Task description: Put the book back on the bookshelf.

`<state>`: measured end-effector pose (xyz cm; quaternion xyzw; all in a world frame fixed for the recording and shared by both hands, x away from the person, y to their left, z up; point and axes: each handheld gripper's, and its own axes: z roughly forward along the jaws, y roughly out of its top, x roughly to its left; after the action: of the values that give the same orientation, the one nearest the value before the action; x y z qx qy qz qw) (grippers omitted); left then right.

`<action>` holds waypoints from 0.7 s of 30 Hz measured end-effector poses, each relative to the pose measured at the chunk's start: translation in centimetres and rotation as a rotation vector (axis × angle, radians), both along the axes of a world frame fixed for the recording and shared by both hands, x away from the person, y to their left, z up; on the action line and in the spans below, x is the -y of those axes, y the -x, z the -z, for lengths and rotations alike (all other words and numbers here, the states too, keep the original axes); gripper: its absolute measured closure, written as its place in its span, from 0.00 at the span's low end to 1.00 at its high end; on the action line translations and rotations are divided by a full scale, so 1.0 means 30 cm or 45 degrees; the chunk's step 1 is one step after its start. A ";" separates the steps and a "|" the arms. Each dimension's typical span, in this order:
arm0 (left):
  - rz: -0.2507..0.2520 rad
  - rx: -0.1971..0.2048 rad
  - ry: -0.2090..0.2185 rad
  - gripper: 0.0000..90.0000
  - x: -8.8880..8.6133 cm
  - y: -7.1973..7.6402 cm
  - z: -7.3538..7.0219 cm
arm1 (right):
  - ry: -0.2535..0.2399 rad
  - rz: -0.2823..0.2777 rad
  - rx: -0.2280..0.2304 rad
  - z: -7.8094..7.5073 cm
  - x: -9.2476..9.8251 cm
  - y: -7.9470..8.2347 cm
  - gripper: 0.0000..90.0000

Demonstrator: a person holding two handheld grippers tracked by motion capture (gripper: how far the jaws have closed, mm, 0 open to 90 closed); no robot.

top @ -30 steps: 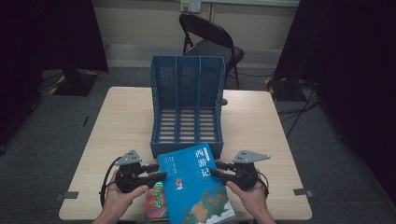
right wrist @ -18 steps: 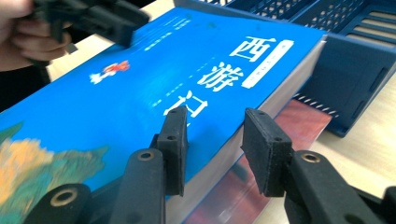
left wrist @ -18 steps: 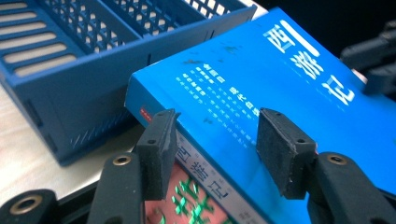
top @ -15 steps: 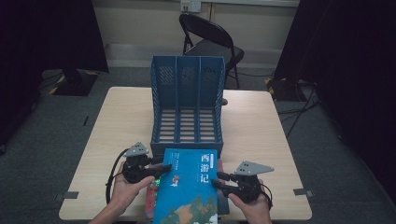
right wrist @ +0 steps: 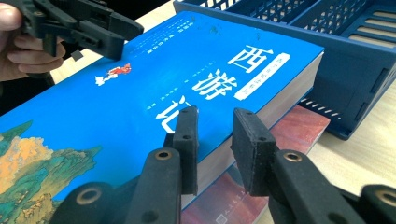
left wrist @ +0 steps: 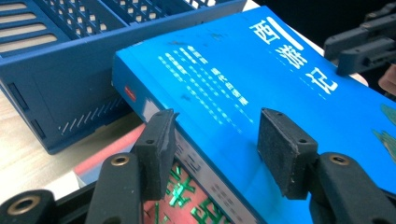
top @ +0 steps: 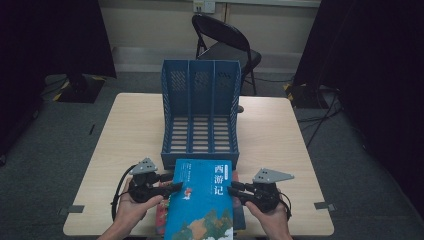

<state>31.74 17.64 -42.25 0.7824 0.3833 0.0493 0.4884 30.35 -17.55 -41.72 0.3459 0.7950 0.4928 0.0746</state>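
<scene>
A thick blue book (top: 200, 200) with white characters on its cover hangs tilted over the table's near edge, its far end at the foot of the blue file rack (top: 200, 100). My left gripper (top: 171, 182) is shut on its spine side; in the left gripper view one pad sits on the cover (left wrist: 243, 79) and the other under the spine. My right gripper (top: 232, 189) has just been closing its jaws on the page edge (right wrist: 233, 140), and its pads now clamp that edge. Under the blue book lies a red-covered book (right wrist: 299, 126).
The three-slot rack stands in the middle of the wooden table (top: 125, 135), its open front facing me. A black folding chair (top: 225, 40) stands beyond the far edge. Bare tabletop lies to either side of the rack.
The blue book has swung from a slant to square with the rack and shifted slightly left. The right gripper's jaws have narrowed onto its edge. Both hands stay about where they were.
</scene>
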 end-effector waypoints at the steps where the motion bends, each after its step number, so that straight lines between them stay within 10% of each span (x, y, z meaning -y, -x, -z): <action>1: -0.003 -0.010 0.004 0.52 -0.004 0.001 0.001 | 0.002 0.002 0.000 0.000 -0.002 -0.002 0.79; 12: 0.006 -0.019 0.064 0.55 -0.038 -0.001 0.017 | 0.017 0.002 0.036 -0.002 -0.020 -0.022 0.79; 13: 0.009 -0.001 0.072 0.55 -0.038 -0.001 0.021 | 0.007 -0.004 0.031 -0.002 -0.020 -0.024 0.65; 21: 0.017 -0.065 0.076 0.47 -0.033 -0.021 0.022 | 0.041 0.047 0.005 -0.011 -0.052 -0.076 0.54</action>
<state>32.38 18.63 -42.90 0.7709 0.3919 0.0145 0.5020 32.63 -16.00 -41.38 0.3583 0.7960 0.4793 0.0908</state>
